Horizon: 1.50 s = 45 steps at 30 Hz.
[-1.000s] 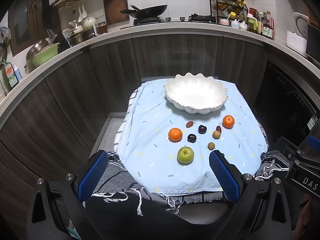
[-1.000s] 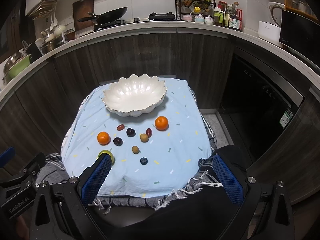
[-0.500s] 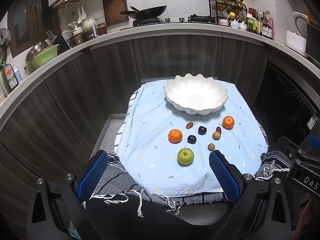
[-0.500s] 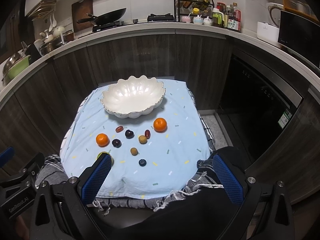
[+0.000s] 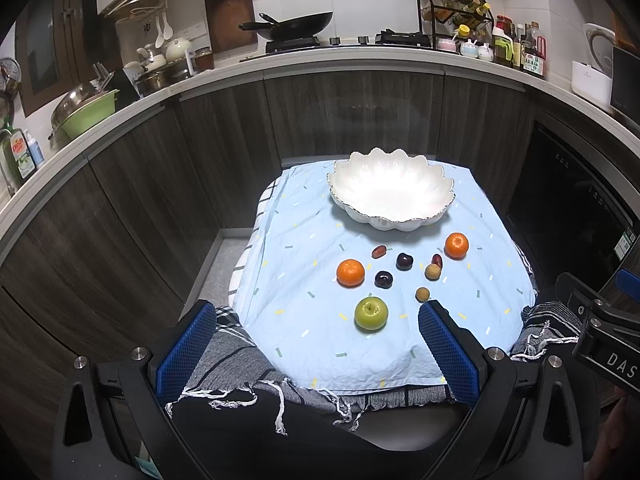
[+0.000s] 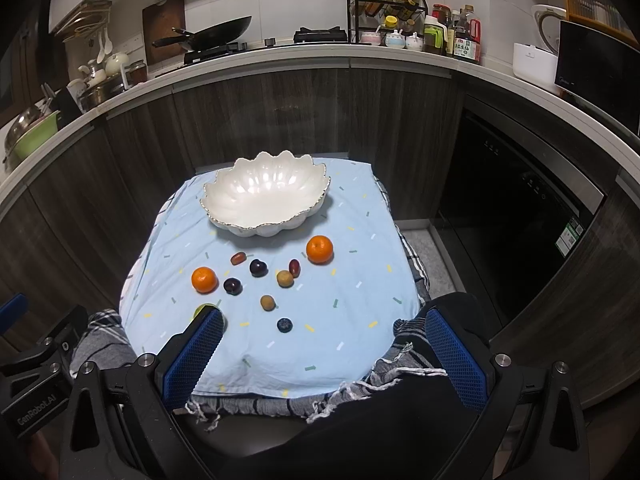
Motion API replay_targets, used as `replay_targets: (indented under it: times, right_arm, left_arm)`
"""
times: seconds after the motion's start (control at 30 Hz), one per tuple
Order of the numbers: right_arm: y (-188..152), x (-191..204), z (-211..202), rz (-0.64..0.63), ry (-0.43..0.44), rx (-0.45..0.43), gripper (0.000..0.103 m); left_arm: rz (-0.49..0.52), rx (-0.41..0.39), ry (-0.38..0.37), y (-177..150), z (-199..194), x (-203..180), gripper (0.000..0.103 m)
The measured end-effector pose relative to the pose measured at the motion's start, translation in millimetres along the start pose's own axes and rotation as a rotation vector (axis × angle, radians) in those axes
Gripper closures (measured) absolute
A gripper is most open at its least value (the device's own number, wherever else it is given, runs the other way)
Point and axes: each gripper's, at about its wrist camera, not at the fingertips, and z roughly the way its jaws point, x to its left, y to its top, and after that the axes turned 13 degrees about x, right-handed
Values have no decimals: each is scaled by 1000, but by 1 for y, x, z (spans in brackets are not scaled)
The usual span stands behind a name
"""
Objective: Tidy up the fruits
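Observation:
A white scalloped bowl (image 5: 390, 192) (image 6: 266, 196) stands empty at the far side of a light blue cloth (image 5: 304, 332) (image 6: 352, 280). In front of it lie two oranges (image 5: 350, 273) (image 5: 456, 245), a green apple (image 5: 371, 313), two dark plums (image 5: 383, 279) (image 5: 404, 261), small brown and red fruits (image 5: 432, 271) and a blueberry (image 6: 284, 324). My left gripper (image 5: 316, 344) hangs open over the near edge, just short of the apple. Above the cloth's near right part my right gripper (image 6: 320, 350) is open too, its left finger (image 6: 192, 354) covering most of the apple (image 6: 199, 311).
A dark wooden cabinet front curves behind the low table. The counter above holds a wok (image 5: 296, 26), a spice rack (image 5: 454, 4), bottles and a green basin (image 5: 90, 114). A black appliance door (image 6: 516, 216) is at right. A grey plaid cloth (image 5: 224, 344) hangs under the blue one.
Both views have shifted only slightly; the right wrist view has edged a little closer and leftward relative to the fruit. Nothing on the cloth has moved.

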Motion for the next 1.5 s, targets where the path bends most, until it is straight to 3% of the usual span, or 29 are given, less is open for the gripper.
replay_targets:
  times: [1.5]
  right_arm:
    - [0,-1,1,1,-1,1,1]
  left_arm:
    - [6,-7,3,-1,-1,-1,0]
